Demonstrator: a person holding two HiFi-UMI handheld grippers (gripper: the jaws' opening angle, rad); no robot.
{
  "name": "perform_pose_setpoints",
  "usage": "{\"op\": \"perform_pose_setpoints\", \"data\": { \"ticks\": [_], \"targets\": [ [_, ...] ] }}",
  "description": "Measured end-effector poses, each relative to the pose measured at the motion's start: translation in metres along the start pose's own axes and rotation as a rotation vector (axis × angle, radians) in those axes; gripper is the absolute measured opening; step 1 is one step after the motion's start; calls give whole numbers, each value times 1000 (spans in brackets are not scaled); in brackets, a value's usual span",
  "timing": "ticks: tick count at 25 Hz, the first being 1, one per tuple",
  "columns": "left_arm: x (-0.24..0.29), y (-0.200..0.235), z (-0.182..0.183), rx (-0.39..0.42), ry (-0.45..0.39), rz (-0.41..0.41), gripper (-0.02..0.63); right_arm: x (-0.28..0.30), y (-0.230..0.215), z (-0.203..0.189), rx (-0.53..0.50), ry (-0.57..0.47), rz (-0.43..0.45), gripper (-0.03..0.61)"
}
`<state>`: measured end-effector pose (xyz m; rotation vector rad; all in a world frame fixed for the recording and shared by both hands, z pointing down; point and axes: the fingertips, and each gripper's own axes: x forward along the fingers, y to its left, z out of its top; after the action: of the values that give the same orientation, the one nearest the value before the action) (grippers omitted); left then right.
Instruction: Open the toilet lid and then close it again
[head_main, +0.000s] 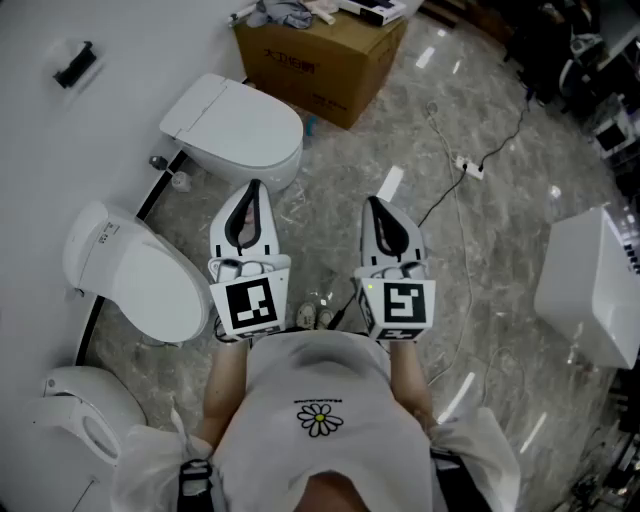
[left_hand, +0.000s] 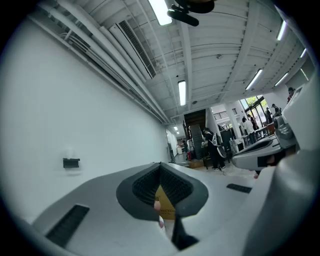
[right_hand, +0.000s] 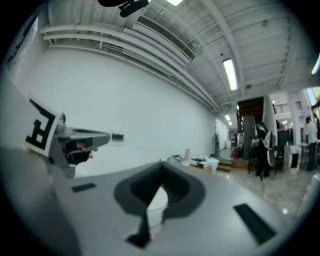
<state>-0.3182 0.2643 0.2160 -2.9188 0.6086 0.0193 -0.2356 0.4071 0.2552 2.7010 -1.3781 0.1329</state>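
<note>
Three white toilets stand along the left wall in the head view. One toilet (head_main: 235, 130) with its lid down is just ahead of my left gripper (head_main: 254, 187). A second toilet (head_main: 140, 275), lid also down, is to that gripper's left, and a third toilet (head_main: 85, 415) sits at the bottom left. My right gripper (head_main: 372, 202) hangs beside the left one over the floor. Both point level with jaws shut and nothing in them, apart from any toilet. In its own view the left gripper (left_hand: 160, 165) faces the box (left_hand: 164, 202); the right gripper (right_hand: 161, 162) faces a white toilet (right_hand: 156, 202).
A cardboard box (head_main: 320, 50) with clutter on top stands beyond the far toilet. A white cabinet (head_main: 590, 290) is at the right edge. A power strip (head_main: 470, 168) and its cable lie across the marble floor (head_main: 480, 260). A black fitting (head_main: 75, 65) is mounted on the wall.
</note>
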Motion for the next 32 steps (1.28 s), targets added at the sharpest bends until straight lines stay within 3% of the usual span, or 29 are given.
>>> {"op": "perform_pose_setpoints", "data": {
  "ticks": [10,18,24,32],
  "targets": [
    [11,3,-2,-82,-3,-15,18,6,3,5,-1,-4,26,29],
    [17,3,-1,-54,-7,22,18,4,-14,1,-7,-16,40,31],
    [20,-8,-10,-91,-16,36,18,3,-20,-1,-44,-46,100,31],
    [54,-20,-19,-139,-9,24,18,6,-30,-16,-34,10,153,31]
  ]
}}
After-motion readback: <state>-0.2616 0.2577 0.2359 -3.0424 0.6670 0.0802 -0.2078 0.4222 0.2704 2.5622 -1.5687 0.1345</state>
